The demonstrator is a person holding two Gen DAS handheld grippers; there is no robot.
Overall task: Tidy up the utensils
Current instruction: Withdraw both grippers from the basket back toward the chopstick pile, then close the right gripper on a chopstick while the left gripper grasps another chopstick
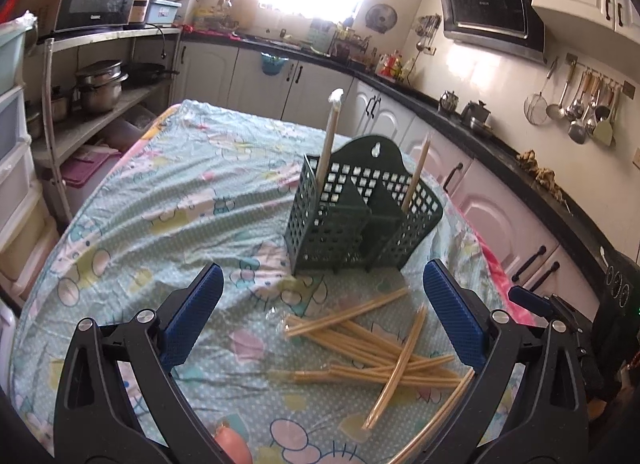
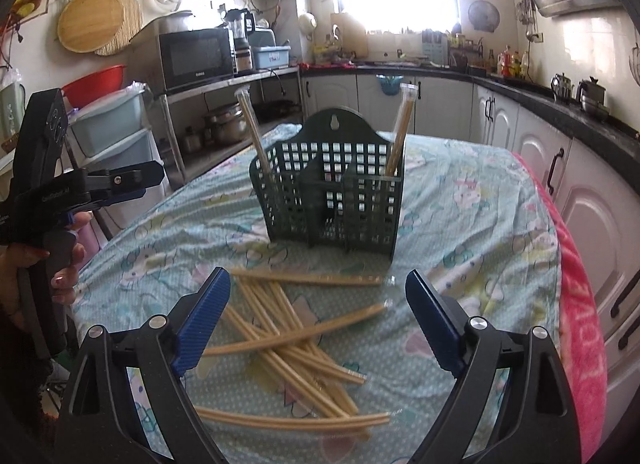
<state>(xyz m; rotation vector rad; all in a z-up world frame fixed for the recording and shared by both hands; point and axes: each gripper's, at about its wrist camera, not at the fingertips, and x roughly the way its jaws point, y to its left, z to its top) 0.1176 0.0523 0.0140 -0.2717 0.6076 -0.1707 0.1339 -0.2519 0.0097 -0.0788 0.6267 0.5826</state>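
A green basket (image 2: 326, 192) is stood upright on the cloth-covered table (image 2: 480, 224), with one wrapped chopstick pair (image 2: 254, 136) leaning in its left compartment and another (image 2: 400, 132) in its right. The loose chopsticks (image 2: 288, 344) lie scattered in front, presumably awaiting sorting. The left gripper (image 1: 322, 312) and right gripper (image 2: 318, 318) are held wide apart above the pile, nothing gripped, judged ready for a pick

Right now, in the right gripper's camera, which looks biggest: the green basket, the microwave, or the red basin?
1. Green basket, though it's nearest the camera.
2. Microwave.
3. Red basin, partly hidden.
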